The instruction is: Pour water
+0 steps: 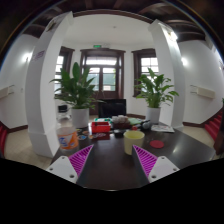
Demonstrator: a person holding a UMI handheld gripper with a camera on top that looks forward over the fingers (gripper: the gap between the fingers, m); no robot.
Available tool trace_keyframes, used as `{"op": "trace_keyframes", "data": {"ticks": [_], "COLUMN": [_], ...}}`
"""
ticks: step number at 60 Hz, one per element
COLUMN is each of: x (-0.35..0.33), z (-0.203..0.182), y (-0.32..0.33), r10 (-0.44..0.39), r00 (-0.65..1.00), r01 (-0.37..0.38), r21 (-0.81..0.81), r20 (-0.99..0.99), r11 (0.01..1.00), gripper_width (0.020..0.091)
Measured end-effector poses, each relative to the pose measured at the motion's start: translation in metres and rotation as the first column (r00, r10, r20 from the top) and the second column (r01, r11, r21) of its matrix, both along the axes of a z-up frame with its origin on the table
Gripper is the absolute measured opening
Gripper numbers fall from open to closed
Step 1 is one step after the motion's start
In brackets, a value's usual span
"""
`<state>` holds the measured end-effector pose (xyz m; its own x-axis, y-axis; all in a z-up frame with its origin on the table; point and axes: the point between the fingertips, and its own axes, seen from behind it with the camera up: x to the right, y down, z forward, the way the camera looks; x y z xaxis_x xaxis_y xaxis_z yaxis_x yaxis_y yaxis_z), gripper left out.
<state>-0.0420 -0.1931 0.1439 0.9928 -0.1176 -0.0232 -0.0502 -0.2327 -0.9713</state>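
Gripper view looks along the two fingers over a dark round table (110,165) in a bright room with tall windows and a wooden door at the back. The gripper (112,160) hovers above the table with its jaws wide apart and nothing between them; the pink pads (80,158) on the inner faces show plainly on both sides. Just beyond the left finger stands a clear plastic bottle with a pale cap and an orange label (67,133), upright on the table, apart from the fingers. Ahead of the gap between the fingers, a little to the right, stands a yellow-green cup (133,142), also upright; whether it holds anything cannot be told from here. Further back on the table lie a red box-like object (100,127), a dark bowl-like vessel (121,121) and some smaller items too small to name. Two large potted plants (75,90) stand on either side of the door.

As a judgement, the task has barely begun: the bottle is not gripped or tilted, and the cup is untouched. Reaching and closing on the bottle, lifting it, carrying it to the cup and tipping it all remain
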Motion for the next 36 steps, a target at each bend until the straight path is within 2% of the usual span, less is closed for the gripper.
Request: {"op": "trace_keyframes", "data": {"ticks": [7,9,17,29,36], "x": [-0.035,-0.070,-0.124,-0.133,-0.142], "z": [-0.001,-0.010,-0.014,-0.004,-0.003], "y": [0.000,-0.019,-0.021,0.023,0.051], "r10": [0.097,0.126,0.230,0.206,0.226], "r00": [0.994,0.990,0.968,0.975,0.972], "r01": [-0.097,-0.125,-0.228,-0.203,-0.222], "r21": [0.014,0.024,0.030,0.045,0.057], "r20": [-0.046,-0.059,-0.100,-0.079,-0.071], "r11": [0.995,0.992,0.973,0.978,0.973], "gripper_width": [0.0753,0.0752,0.0760,0.0748,0.0752]}}
